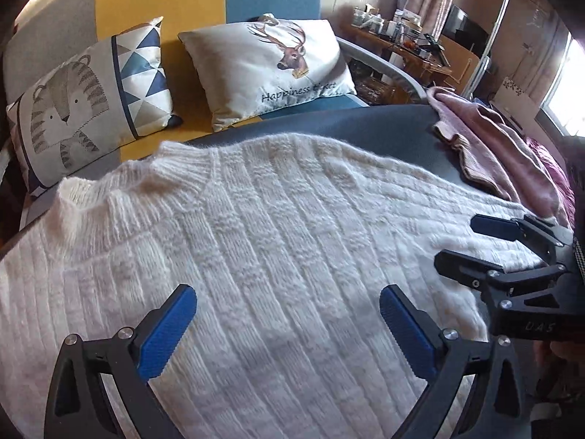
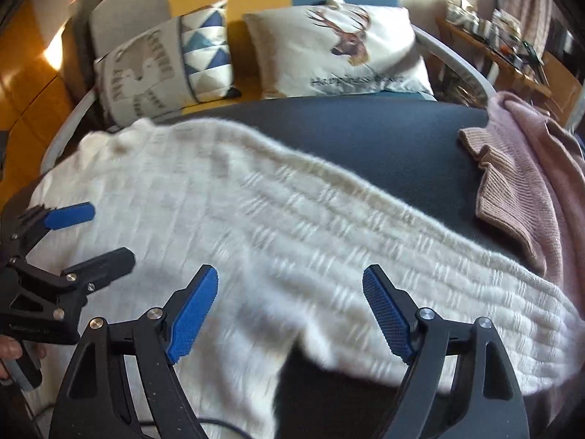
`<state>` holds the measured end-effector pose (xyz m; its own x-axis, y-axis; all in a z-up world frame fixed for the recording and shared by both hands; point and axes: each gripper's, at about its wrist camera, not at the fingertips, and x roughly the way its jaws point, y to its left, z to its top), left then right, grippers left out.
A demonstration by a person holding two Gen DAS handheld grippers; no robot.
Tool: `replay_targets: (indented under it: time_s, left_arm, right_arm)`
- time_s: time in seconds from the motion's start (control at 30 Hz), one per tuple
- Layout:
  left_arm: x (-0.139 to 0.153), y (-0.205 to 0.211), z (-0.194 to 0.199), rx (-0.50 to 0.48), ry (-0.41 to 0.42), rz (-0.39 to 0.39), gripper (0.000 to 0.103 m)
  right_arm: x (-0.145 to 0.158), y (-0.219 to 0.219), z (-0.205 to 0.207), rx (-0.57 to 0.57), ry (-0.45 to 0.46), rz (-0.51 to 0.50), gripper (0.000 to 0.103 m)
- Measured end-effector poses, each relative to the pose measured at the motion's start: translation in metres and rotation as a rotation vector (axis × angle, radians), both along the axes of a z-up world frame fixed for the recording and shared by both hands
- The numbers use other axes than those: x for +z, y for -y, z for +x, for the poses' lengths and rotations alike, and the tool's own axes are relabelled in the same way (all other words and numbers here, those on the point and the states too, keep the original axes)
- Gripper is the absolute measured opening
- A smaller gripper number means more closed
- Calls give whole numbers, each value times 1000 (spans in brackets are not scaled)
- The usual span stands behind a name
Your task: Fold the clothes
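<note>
Jaws of left gripper (image 1: 289,323) and right gripper (image 2: 290,314) spread wide, empty, poised over white sweater (image 1: 256,241) lying flat on dark bench (image 2: 365,135). Pink sweater (image 2: 523,179) beside its far edge; pillows (image 1: 270,66) beyond.

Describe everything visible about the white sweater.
The white sweater is a fluffy knit with vertical ribbed bands and a raised ribbed collar. It lies spread flat, front up, on the dark table, collar toward the sofa cushions. A pink sweater lies at its far hem corner. Both open grippers hover over it, gripping nothing.
</note>
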<state>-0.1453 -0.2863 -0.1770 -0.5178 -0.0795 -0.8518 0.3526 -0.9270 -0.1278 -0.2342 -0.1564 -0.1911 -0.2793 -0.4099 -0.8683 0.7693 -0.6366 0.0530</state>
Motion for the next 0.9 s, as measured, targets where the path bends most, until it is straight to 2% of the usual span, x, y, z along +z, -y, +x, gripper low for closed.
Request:
replay_targets:
  time_s: [0.13,0.2,0.33,0.4,0.5,0.63,0.8,0.9]
  left_arm:
    - [-8,-40,24,-59,38,3,102]
    - [-11,-60,31,-81,43,-62,102]
    - [-16,-76,33,-112,58,-113,103]
    - [-8,-66,27,-94,49,-72,102]
    - [4,-50,19,-65,35,-9,102]
    - [29,-44,-3,-66,-24,-2,102]
    - [40,-69,-37,-144,-53,-10,102]
    - [32,-89,-48,-184,-34,-27,102]
  right_arm:
    - [-16,0,9,29,7,42,85]
    - [-22,1,6,25,4,43,86]
    - [-23,4,-3,19,18,48,89]
    - [-17,-1,-3,16,29,52,88]
    - [7,-33,13,15,9,16,88]
    - [41,-107,60,13,-15,-56,88]
    - [66,-202,135,24,12,-123,88]
    - [66,-219,175,49,10,-135,88]
